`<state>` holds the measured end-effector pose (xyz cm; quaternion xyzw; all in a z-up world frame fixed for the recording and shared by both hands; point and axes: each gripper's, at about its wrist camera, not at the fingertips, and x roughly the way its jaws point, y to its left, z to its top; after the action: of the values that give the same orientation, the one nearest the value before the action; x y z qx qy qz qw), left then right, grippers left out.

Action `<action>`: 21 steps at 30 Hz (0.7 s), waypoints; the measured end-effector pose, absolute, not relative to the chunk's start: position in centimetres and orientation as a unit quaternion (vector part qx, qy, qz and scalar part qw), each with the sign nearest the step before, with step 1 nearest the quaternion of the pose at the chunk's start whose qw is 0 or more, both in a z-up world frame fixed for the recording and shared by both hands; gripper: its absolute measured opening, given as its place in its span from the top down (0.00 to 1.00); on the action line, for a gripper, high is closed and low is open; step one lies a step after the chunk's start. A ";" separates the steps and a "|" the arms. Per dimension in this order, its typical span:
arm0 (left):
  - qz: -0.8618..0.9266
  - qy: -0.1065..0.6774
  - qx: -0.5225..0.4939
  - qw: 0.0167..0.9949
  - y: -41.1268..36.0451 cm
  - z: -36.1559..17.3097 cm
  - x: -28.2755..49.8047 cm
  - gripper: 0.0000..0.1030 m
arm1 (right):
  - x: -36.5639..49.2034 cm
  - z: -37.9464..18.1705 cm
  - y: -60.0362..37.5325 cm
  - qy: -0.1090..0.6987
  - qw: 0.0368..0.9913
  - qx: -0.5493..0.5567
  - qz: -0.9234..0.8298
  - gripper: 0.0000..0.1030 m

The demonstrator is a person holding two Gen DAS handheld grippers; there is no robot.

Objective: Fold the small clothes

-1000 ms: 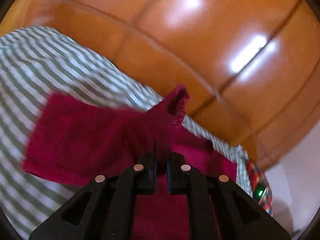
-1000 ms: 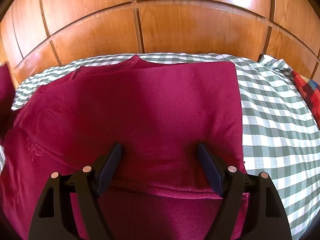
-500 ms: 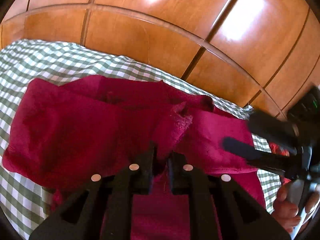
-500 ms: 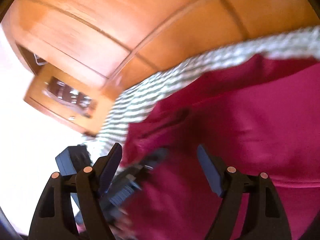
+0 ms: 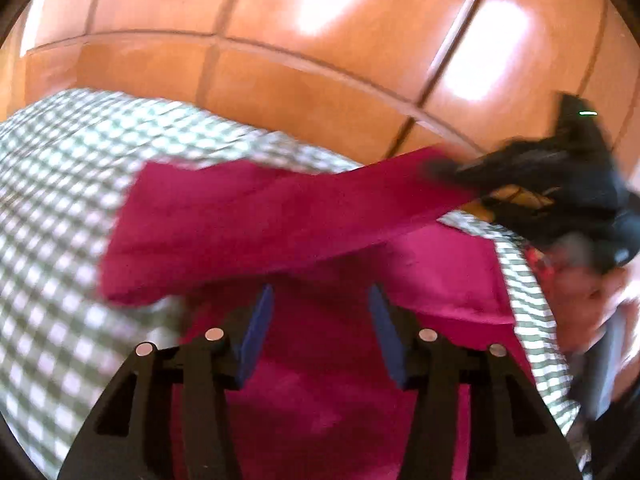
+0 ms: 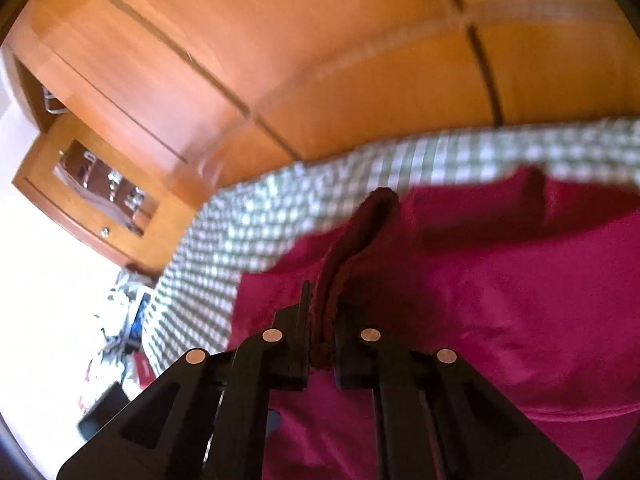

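Right gripper (image 6: 322,320): clamped on a bunched edge of the red garment (image 6: 500,280), which runs off toward 2 o'clock.
Left gripper (image 5: 320,332): jaws apart, holding nothing, above the garment.
Sleeve (image 5: 256,220): pulled taut (blurred), long axis from 9 to 2 o'clock, ending at the right gripper.
Nearer arm: right.
Surroundings: checked bedsheet (image 5: 60,200) underneath, wooden headboard (image 5: 300,80) at 12 o'clock; nothing blocks the fold.

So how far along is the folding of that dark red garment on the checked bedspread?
Partly done. The dark red knit garment lies on the green-and-white checked bedspread. In hand: the right gripper is shut on its sleeve, stretched across it; the left gripper is open. Left: laying the sleeve down and the final folds.
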<state>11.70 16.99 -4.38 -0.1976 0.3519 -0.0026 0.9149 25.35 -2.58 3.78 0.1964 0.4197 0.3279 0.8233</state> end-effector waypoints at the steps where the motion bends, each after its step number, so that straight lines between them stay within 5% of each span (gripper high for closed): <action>1: 0.015 0.361 -0.205 0.910 17.7 -5.0 11.5 0.54 | 25.5 4.4 -3.7 0.412 0.827 0.202 0.325 0.93; 8: 0.058 0.397 -0.247 0.882 20.4 -6.9 12.2 0.59 | 26.0 4.5 -11.6 0.394 0.844 0.242 0.271 0.93; 17: 0.077 0.423 -0.204 0.880 19.8 -7.6 12.4 0.59 | 25.7 -2.6 -19.7 0.450 0.829 0.275 0.188 0.93; 18: 0.080 0.426 -0.202 0.878 19.8 -7.5 12.4 0.59 | 25.7 -3.4 -20.2 0.454 0.822 0.288 0.189 0.88; 21: 0.062 0.424 -0.224 0.875 20.3 -7.0 11.5 0.58 | 25.0 -4.2 -21.6 0.442 0.813 0.324 0.195 0.46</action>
<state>11.47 20.28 -7.03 -0.2243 0.4240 0.0623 0.8752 24.97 -21.55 -4.23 0.3237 0.4424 0.1950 0.8133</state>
